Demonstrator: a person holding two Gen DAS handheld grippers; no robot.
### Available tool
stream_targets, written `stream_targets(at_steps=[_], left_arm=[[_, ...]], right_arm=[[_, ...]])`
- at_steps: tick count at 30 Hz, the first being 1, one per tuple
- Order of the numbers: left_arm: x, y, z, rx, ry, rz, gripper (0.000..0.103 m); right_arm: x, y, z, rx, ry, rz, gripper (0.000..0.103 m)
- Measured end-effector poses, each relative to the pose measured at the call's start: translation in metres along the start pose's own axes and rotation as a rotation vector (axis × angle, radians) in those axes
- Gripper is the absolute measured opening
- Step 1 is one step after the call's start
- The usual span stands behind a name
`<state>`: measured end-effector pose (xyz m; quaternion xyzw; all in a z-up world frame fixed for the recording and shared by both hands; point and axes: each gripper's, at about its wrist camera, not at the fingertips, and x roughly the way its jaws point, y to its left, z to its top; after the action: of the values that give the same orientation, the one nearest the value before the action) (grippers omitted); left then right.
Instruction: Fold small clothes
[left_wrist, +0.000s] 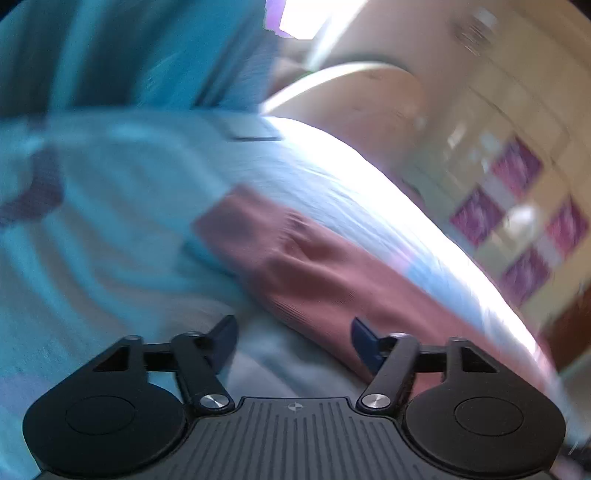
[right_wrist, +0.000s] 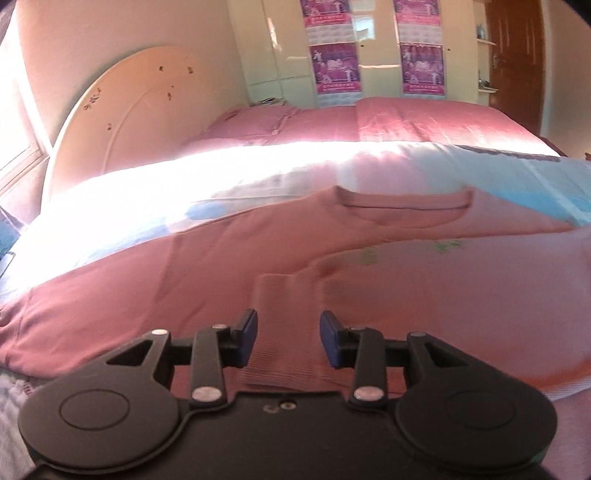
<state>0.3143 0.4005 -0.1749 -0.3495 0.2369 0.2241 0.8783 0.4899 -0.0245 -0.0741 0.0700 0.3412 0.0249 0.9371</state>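
Right wrist view: nearest the lens, the right gripper (right_wrist: 288, 338) is seen with its blue pads either side of the ribbed cuff (right_wrist: 286, 332) of a dusty-pink knitted long-sleeved top (right_wrist: 184, 266). Whether the pads press on the cuff or merely flank it cannot be told; a narrow gap appears on each side. The sleeve is folded inward over the body of the garment, which is spread flat on a pale blue and white bedsheet (right_wrist: 166, 192), neckline (right_wrist: 404, 205) towards the far side. A pale printed cloth (right_wrist: 461, 280) overlaps it at the right.

The top is judged light, soft and limp, with no stiffness to hold a crease; the ribbed cuff and hem are the firmer places to be taken hold of, and the knit is likely to drag on the sheet rather than slide.

In the left wrist view, the left gripper (left_wrist: 293, 341) stands released, nothing between its fingers, above the sheet beside the garment's edge. That picture is heavily smeared, so folds and edges are hard to make out. Farther off, a cream headboard (right_wrist: 122, 122) and a pink quilt (right_wrist: 369, 122) are seen.
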Motion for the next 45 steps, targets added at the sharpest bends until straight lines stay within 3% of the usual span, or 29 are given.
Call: stream_targets(at_steps=[6, 8, 9, 10, 11, 14, 18, 24, 29, 33, 35, 37, 40, 43, 45], left_arm=[[0.034, 0.014, 0.019, -0.121, -0.014, -0.087, 0.058], [0.044, 0.016, 0.019, -0.164, -0.015, -0.101, 0.04], [0.052, 0.017, 0.021, -0.185, -0.009, -0.1, 0.013], [0.059, 0.018, 0.022, -0.203, 0.006, -0.11, 0.004], [0.061, 0.019, 0.022, -0.209, 0.003, -0.128, 0.004], [0.055, -0.025, 0.022, -0.056, -0.045, -0.212, 0.004], [0.054, -0.118, -0.005, 0.176, 0.032, -0.347, 0.004], [0.052, -0.258, -0.08, 0.398, 0.187, -0.535, 0.004], [0.047, -0.357, -0.151, 0.573, 0.308, -0.597, 0.004], [0.06, -0.413, -0.21, 0.723, 0.426, -0.543, 0.004], [0.065, -0.424, -0.237, 0.784, 0.471, -0.491, 0.016], [0.059, -0.429, -0.236, 0.777, 0.45, -0.548, 0.06], [0.042, -0.423, -0.226, 0.802, 0.381, -0.554, 0.07], [0.016, -0.398, -0.2, 0.813, 0.315, -0.562, 0.071], [0.006, -0.371, -0.183, 0.823, 0.272, -0.5, 0.071]], right_arm=[[0.0, 0.01, 0.004, 0.02, -0.01, -0.024, 0.036], [-0.001, 0.004, 0.005, 0.043, -0.007, -0.039, 0.036], [-0.001, 0.0, 0.005, 0.056, -0.007, -0.046, 0.036], [-0.001, -0.004, 0.006, 0.069, -0.008, -0.053, 0.036], [-0.002, -0.009, 0.006, 0.082, -0.008, -0.062, 0.036], [-0.006, -0.028, 0.007, 0.12, -0.019, -0.087, 0.037], [-0.012, -0.054, 0.007, 0.165, -0.042, -0.11, 0.037], [-0.03, -0.095, 0.005, 0.237, -0.08, -0.099, 0.037], [-0.048, -0.139, 0.0, 0.331, -0.099, -0.081, 0.037], [-0.056, -0.168, -0.009, 0.388, -0.094, -0.054, 0.038], [-0.056, -0.18, -0.013, 0.422, -0.087, -0.017, 0.051], [-0.054, -0.185, -0.016, 0.437, -0.087, -0.002, 0.063], [-0.05, -0.185, -0.015, 0.435, -0.081, 0.075, 0.042], [-0.038, -0.176, -0.013, 0.419, -0.051, 0.14, 0.04], [-0.032, -0.165, -0.012, 0.375, -0.031, 0.178, 0.044]])
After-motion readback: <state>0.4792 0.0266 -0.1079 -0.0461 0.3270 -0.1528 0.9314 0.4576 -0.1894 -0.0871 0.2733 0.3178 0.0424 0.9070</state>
